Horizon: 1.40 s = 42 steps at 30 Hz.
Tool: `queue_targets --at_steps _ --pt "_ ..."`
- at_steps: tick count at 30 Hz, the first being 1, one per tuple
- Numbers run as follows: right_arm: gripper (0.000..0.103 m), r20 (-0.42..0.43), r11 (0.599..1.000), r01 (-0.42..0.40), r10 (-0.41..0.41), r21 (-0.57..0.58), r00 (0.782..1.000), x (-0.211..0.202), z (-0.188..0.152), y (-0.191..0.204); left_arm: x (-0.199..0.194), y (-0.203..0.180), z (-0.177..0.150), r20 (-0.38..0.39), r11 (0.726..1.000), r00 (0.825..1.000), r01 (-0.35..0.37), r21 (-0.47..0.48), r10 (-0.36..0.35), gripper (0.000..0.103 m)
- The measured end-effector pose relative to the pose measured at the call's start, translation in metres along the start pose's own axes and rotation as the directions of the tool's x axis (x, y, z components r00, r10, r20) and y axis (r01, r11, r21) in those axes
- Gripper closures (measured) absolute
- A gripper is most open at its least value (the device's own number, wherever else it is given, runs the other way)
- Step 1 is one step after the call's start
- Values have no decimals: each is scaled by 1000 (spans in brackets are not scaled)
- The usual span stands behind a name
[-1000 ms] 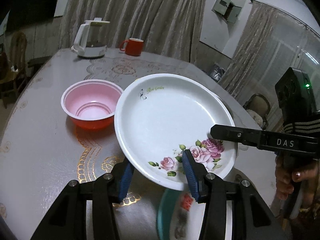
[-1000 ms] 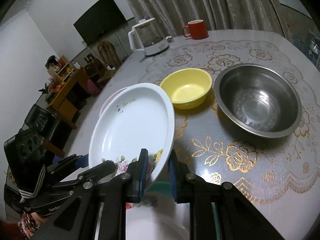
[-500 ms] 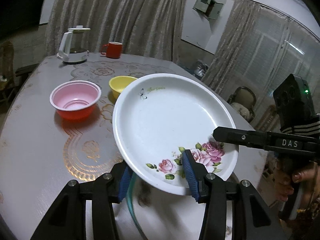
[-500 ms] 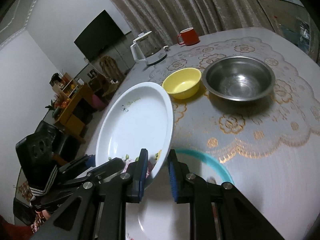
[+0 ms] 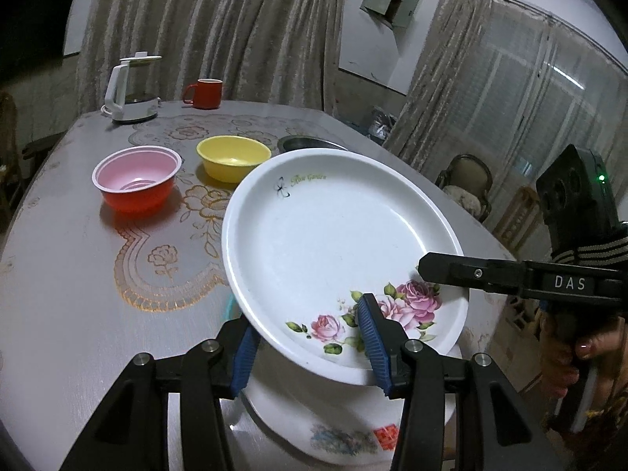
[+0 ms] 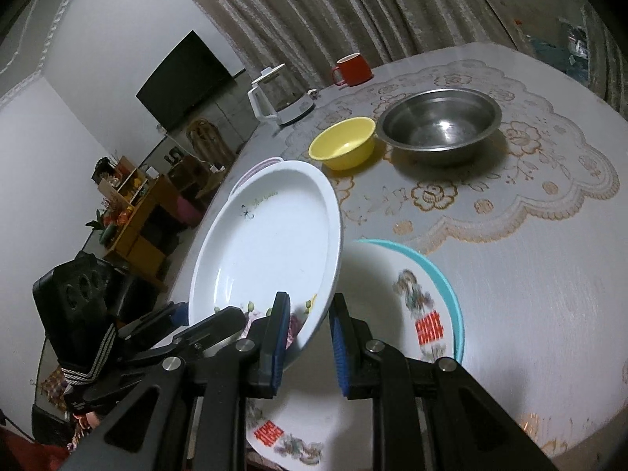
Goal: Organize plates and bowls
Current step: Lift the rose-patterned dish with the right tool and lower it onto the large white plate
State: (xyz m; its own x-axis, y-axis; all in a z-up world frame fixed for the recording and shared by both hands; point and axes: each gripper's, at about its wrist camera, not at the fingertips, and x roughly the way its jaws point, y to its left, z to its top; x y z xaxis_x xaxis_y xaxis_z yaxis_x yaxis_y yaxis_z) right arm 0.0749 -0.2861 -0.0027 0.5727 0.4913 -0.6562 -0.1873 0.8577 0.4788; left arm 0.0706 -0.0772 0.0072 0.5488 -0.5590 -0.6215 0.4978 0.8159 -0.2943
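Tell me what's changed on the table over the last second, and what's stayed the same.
Both grippers, left gripper and right gripper, carried the rose plate back toward the near edge, over the teal-rimmed plate, now much more in view. No grip changed: both still clamp its rim. The pink bowl, yellow bowl, steel bowl, kettle and mug stayed put.

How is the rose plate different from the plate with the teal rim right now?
The rose plate is lifted and tilted, gripped at its rim; the teal-rimmed plate lies flat on the table, partly under it. The rose plate has pink roses and a plain white rim; the teal-rimmed plate has red characters. Both are round and white inside.
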Motion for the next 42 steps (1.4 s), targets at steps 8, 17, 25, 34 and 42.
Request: queue_targets --at_steps 8,17,25,34,42 --pt "83 -19 999 32 -32 18 999 -7 -23 -5 1 -12 -16 -39 999 999 7 38 -6 53" --pt "80 -69 993 26 -19 112 997 -1 -48 -22 8 -20 -29 -94 998 996 9 60 -3 50" --pt "80 -94 992 41 -30 123 995 6 -53 -23 18 -20 -35 -140 999 990 0 53 8 48" --pt "79 -108 986 76 -60 149 992 7 -55 -28 20 -22 -33 -148 998 989 -2 57 10 44" --pt "76 -112 981 119 -103 154 988 5 -49 -27 15 -17 -29 -159 1000 987 10 15 -7 34"
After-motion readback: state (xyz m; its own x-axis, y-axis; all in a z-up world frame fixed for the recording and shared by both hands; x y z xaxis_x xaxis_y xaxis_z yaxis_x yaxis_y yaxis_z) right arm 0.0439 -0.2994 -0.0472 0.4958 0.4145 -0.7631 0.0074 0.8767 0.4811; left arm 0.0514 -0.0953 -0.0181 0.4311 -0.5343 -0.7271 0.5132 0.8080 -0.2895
